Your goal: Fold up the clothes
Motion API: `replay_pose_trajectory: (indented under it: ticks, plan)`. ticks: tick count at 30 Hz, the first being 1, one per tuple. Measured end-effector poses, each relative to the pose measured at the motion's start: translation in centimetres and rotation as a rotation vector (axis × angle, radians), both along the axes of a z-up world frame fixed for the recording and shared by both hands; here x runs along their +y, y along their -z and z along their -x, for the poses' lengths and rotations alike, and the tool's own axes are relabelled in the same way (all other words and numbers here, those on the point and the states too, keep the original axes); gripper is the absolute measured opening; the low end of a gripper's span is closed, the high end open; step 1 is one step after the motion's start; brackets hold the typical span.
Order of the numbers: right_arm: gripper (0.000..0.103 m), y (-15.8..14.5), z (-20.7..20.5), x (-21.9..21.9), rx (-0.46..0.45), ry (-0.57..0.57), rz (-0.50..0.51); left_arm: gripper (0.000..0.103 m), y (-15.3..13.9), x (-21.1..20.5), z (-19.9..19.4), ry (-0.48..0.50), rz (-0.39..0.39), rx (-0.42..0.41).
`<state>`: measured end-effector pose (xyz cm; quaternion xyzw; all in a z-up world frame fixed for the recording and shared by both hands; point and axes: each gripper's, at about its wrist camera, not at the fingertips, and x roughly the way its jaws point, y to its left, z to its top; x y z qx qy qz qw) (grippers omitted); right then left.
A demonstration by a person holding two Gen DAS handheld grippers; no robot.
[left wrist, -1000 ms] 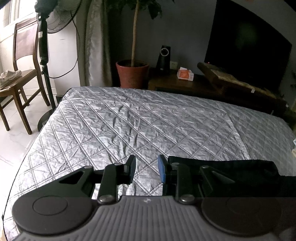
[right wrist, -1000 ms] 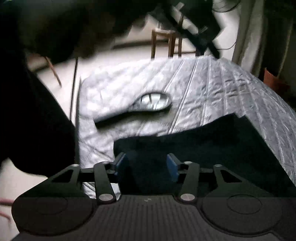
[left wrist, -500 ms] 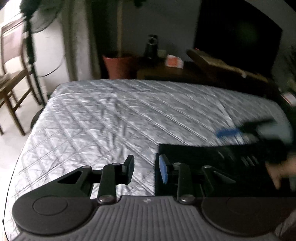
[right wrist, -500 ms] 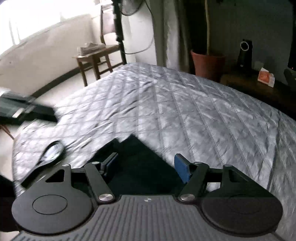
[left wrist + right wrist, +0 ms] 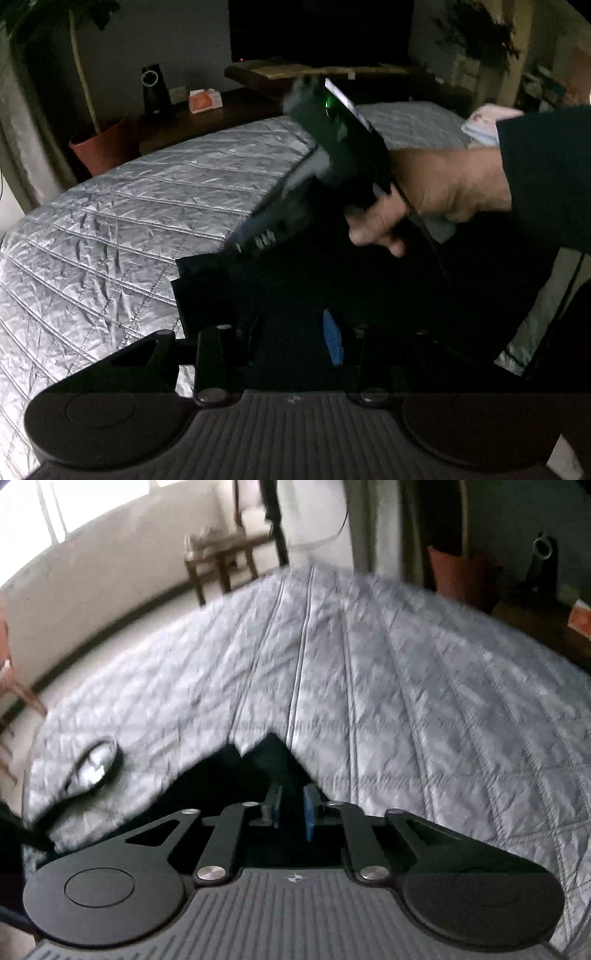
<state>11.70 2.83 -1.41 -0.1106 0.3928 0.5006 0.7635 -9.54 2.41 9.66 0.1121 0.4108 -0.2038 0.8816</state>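
Pinching corner of black garment (image 5: 258,768) on bed (image 5: 406,701), right claw (image 5: 293,812) has just been closing, cloth between pads. Left claw (image 5: 291,338) parted over same garment, gripping nothing. Risk: thin corner bite slips, fold skews.

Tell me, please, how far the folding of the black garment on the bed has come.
Done: the black garment lies flat on the grey quilt with straight, layered edges, so it looks at least partly folded. In hand: the right hand-held gripper has just closed at a garment corner; the left hand-held gripper, jaws opening, sits above the cloth without pinching it. Left: the next fold.
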Motion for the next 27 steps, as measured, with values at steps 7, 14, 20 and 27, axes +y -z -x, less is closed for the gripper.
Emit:
replay_pose_trajectory:
  ticks: [7,14,20,27]
  plan:
    - [0.015,-1.2,-0.2,0.7,-0.014,-0.058,-0.03,0.033,0.2,-0.8,0.6,0.049,-0.012,0.0]
    - [0.052,0.2,0.9,3.5,0.003,-0.198,0.082,0.034,0.4,-0.7,0.8,0.049,-0.044,-0.012]
    - [0.02,1.1,1.7,3.7,-0.067,-0.236,0.097,0.034,0.1,-0.2,-0.1,0.027,-0.05,-0.016]
    - [0.005,-0.7,3.7,2.9,-0.206,-0.263,0.047,0.034,0.1,-1.6,-0.3,0.04,-0.076,-0.018]
